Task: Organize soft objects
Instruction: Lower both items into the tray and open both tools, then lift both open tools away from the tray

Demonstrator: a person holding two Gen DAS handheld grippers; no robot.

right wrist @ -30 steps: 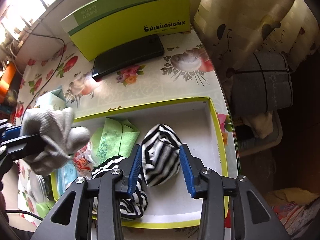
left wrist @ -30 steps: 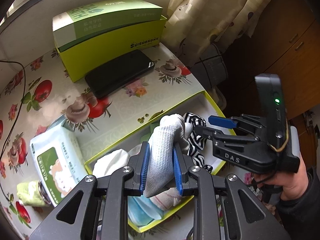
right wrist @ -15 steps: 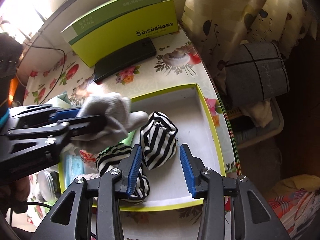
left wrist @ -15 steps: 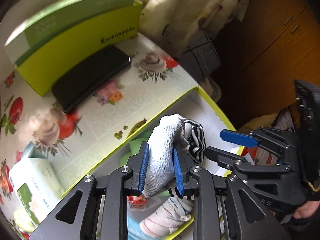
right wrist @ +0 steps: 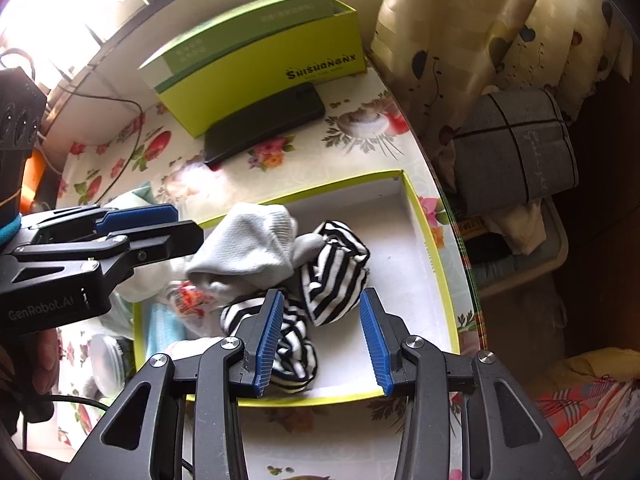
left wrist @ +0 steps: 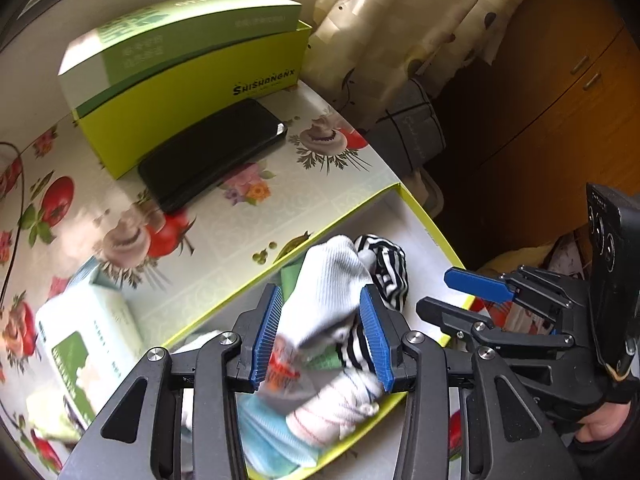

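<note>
While my left gripper hangs over the tray with its jaws apart, the white sock lies loose between the blue pads, no longer pinched as far as I can judge, and it rests on the pile against the far wall of the tray, touching the striped bundle to its right. My right gripper is spread wide too, empty, hovering above the near edge with a second striped sock just under its left pad. Most of the sorting looks done to me: besides the socks, the tray already holds a green cloth, a light blue piece at the near left corner, a red-striped sock and something with red print that I cannot identify. Outside the tray, the wipes pack sits on the table to the left, and I cannot tell whether it counts as soft. Beyond lie the phone and the green box, which I judge stay put. What remains, I reckon, is backing my left gripper clear and checking the left side for strays.
</note>
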